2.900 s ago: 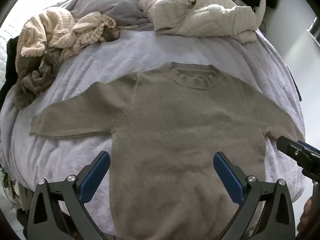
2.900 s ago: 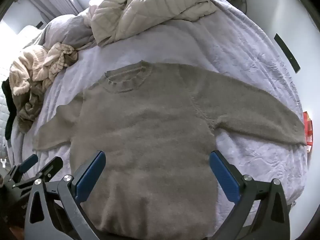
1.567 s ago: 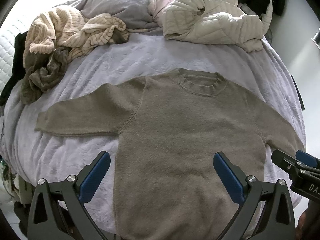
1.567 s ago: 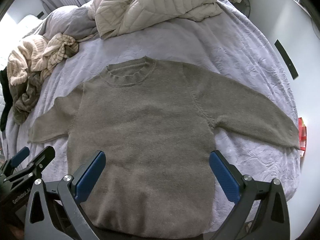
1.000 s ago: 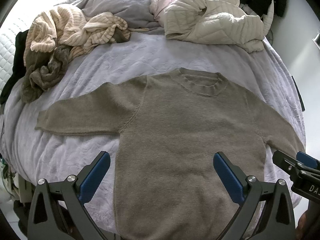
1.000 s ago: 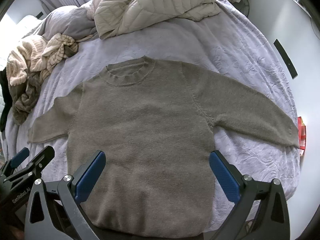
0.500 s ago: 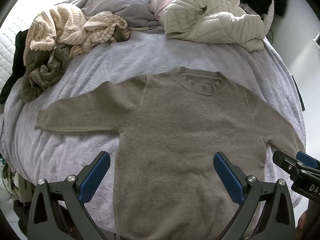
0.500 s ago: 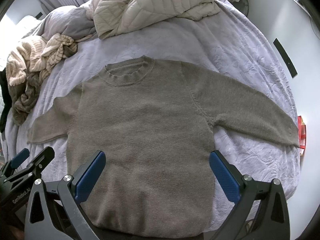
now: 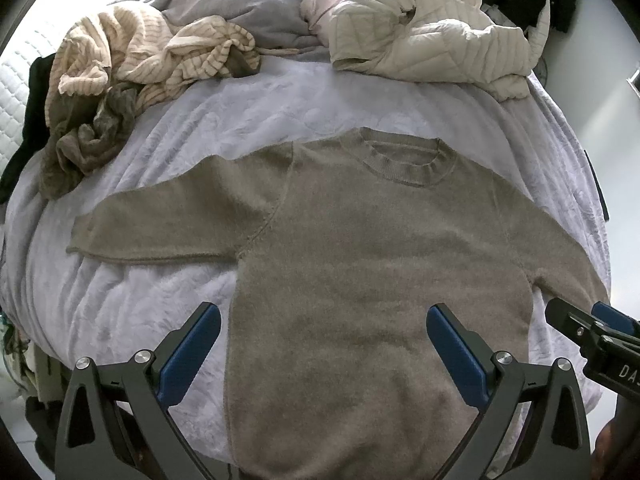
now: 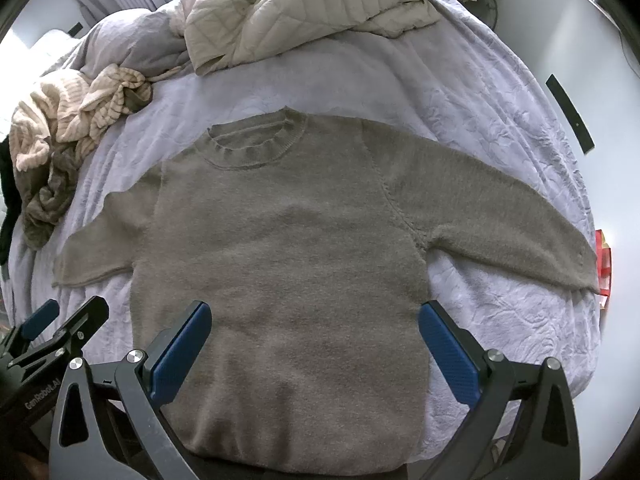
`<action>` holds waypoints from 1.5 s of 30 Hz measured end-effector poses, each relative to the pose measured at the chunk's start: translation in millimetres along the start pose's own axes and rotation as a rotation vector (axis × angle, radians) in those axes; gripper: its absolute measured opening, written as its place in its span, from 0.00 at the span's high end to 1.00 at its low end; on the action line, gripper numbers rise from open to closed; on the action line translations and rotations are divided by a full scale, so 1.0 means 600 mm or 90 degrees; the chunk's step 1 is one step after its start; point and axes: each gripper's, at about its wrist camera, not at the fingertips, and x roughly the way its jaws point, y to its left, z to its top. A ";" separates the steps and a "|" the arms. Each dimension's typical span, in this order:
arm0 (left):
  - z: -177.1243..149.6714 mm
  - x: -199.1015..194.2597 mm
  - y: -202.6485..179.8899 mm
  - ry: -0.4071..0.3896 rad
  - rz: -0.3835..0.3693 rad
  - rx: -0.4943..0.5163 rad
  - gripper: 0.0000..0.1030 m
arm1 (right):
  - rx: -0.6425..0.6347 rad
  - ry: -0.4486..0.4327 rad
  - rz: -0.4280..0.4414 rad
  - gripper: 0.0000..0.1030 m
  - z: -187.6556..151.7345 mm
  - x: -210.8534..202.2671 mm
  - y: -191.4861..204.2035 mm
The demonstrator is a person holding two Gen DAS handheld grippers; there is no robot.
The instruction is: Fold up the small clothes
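as laid out at present, the brown sweater [image 9: 352,264] lies flat and face up on the bed [image 9: 256,104], collar toward the far side, hem at the near edge, both sleeves spread outward; no fold has yet been made, so the task is judged to be at its start; the left tool [image 9: 320,344] hovers above the lower body of the garment with its blue pads spread wide and nothing between them; the right tool [image 10: 312,336] stands likewise, wide apart and empty, over the hem region; neither appears to touch the fabric, though contact at the very bottom cannot be ruled out; the knit looks soft, limp and light, with a fuzzy surface that should give fair grip but will sag and stretch if lifted from one point; a hold at the cuff of a sleeve, or at the shoulder and hem on one side together, is judged the sound place to begin; the left sleeve [image 9: 160,220] and right sleeve [image 10: 500,216] both lie clear of obstruction; a striped garment pile [image 9: 136,60] and a cream quilted jacket [image 9: 424,36] sit well apart at the far side of the bed.
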 end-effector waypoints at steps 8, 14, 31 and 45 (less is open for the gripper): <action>0.002 0.006 0.008 0.009 -0.004 -0.009 0.00 | 0.000 0.005 -0.004 0.00 0.001 0.006 0.002; 0.001 0.014 0.005 0.013 -0.003 0.005 0.00 | -0.002 0.015 -0.003 0.00 0.002 0.015 0.006; -0.002 0.086 0.009 0.064 -0.014 0.001 0.00 | -0.002 0.054 0.001 0.00 0.002 0.080 0.012; -0.006 0.152 0.035 0.104 -0.053 -0.053 0.00 | -0.020 0.048 0.004 0.00 0.000 0.118 0.025</action>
